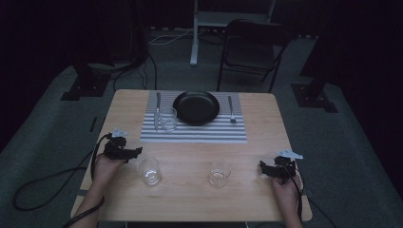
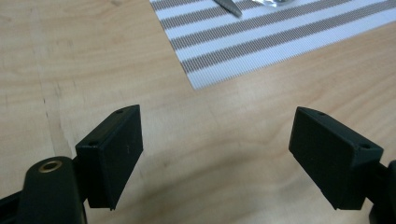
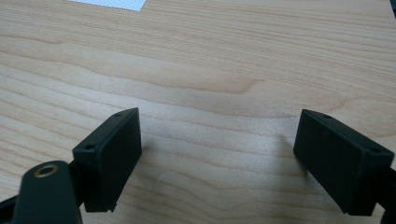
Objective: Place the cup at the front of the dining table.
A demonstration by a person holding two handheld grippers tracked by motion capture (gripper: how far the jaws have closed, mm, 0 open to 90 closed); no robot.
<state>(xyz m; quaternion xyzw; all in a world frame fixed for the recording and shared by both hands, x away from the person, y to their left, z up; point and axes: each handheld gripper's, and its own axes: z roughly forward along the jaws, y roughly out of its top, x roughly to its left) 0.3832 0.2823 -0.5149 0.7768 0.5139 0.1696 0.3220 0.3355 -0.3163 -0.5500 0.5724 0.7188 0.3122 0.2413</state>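
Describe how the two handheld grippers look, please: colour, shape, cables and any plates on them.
Both the left gripper and the right gripper are black, each with two flat, rectangular jaws bearing small screw holes. A brass-coloured insert shows near the base in both gripper views. Each carries a grey three-cornered plate on top and trails a black cable. No sleeves show on the forearms.

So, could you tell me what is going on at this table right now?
A person sits at a wooden table with the left gripper and the right gripper both open and holding nothing. Two empty glasses stand between them. Farther back, a striped placemat carries a black plate, a knife, a fork and a third glass.
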